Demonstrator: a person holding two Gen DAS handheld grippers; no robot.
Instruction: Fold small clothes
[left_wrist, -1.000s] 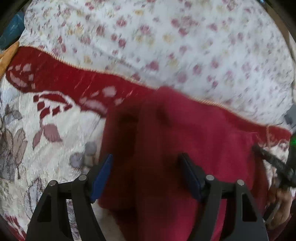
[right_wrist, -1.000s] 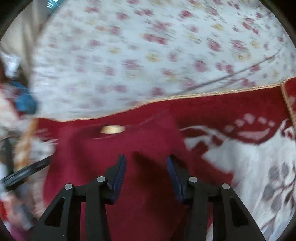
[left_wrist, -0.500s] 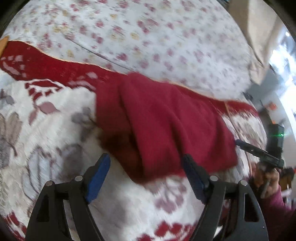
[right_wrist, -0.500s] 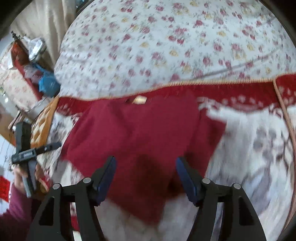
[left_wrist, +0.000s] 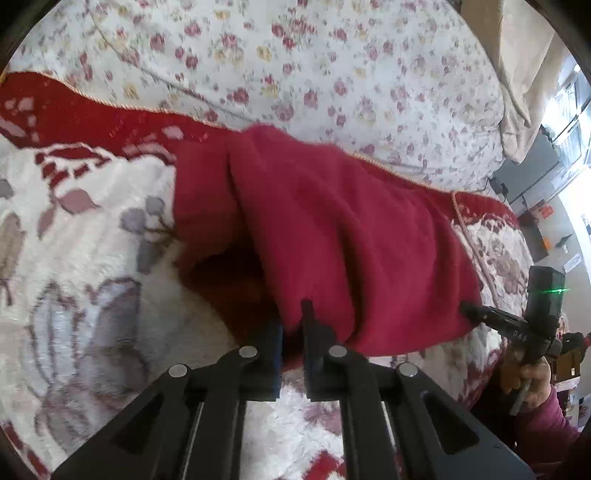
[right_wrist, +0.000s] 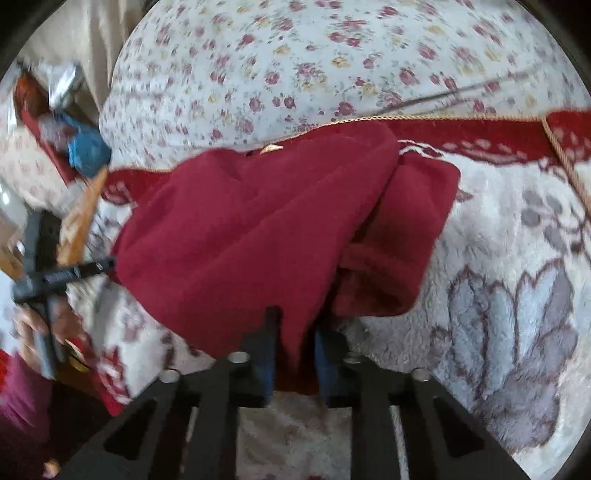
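Fluffy flowered blanket (left_wrist: 92, 295) is lying under a red fleece garment (left_wrist: 351, 240); left gripper (left_wrist: 291, 332) and right gripper (right_wrist: 295, 332), having just been closing, are pinching its near hem, fingertips half buried in cloth.

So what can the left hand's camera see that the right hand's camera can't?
Only the left wrist view shows the beige curtain and a bright room at its right edge, plus the right gripper coming in from the side.

Only the right wrist view shows a blue bundle, an orange cushion edge and the garment's small tan label, plus the left gripper.

Both show the dark red garment on the red-and-white blanket, the flowery sheet behind, and black fingers pinching the garment's near edge.
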